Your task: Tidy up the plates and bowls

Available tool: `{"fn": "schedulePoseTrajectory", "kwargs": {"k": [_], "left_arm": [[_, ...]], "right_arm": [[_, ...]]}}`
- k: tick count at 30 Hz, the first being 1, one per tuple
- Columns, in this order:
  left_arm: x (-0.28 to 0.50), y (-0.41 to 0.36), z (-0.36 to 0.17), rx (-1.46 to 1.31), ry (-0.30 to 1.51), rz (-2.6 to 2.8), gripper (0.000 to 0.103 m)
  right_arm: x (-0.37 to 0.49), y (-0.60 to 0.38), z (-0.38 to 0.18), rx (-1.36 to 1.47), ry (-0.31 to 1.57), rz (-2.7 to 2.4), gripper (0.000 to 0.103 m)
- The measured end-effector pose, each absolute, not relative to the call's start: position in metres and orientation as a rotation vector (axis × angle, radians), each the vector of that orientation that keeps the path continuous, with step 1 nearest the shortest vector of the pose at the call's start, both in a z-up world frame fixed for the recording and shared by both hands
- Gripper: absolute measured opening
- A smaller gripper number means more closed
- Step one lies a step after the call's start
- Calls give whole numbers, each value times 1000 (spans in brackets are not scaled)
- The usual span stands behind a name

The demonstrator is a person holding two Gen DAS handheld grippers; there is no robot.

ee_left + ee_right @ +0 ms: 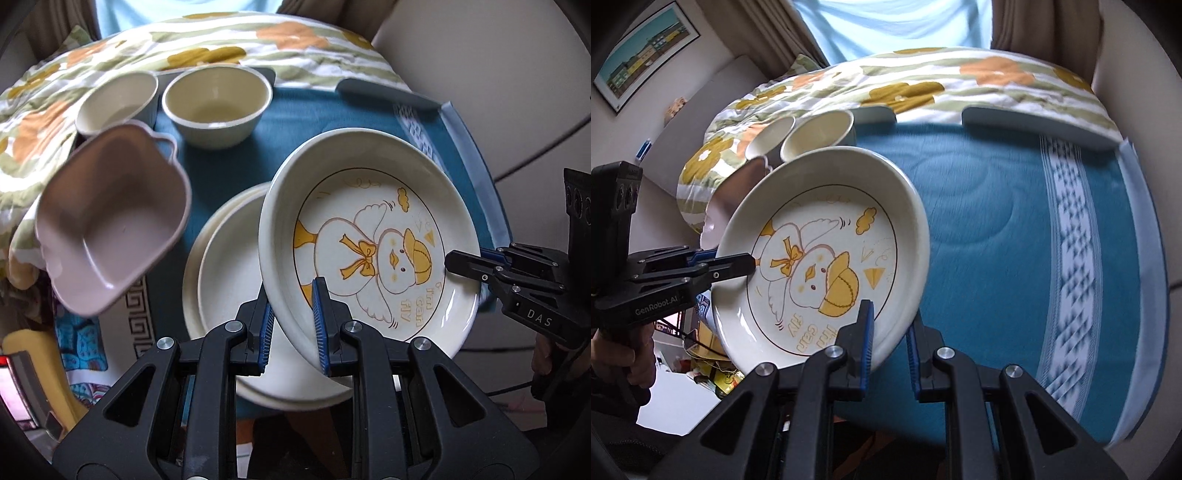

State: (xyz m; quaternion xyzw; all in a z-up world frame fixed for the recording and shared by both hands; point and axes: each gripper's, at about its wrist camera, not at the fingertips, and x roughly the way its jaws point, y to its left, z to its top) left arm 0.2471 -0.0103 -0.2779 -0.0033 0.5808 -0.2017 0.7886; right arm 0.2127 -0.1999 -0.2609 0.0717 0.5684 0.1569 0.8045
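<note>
A cream plate with a yellow duck drawing [369, 254] is held tilted above the blue table mat; it also shows in the right wrist view [827, 251]. My left gripper [293, 325] is shut on its near rim. My right gripper [890, 350] is shut on the opposite rim, and it shows in the left wrist view [476, 266] too. A stack of plain cream plates [229, 280] lies under the duck plate. A pink square bowl [110, 221] stands to the left. Two cream bowls [218, 103] [118, 103] stand at the back.
The blue quilted mat [1015, 221] covers the table. A floral blanket [221, 40] lies behind it. Two grey-blue flat pieces [1038, 125] sit at the mat's far edge. A framed picture [642, 55] hangs on the left wall.
</note>
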Motion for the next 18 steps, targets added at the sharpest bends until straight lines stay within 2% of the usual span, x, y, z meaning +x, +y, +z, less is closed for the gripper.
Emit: {"fn": "schedulePoseTrajectory", "kwargs": {"k": [18], "left_arm": [[252,-9,-325,55,1326,-437,21]], "right_arm": [[199,-169,-279,84,1269,220,16]]}}
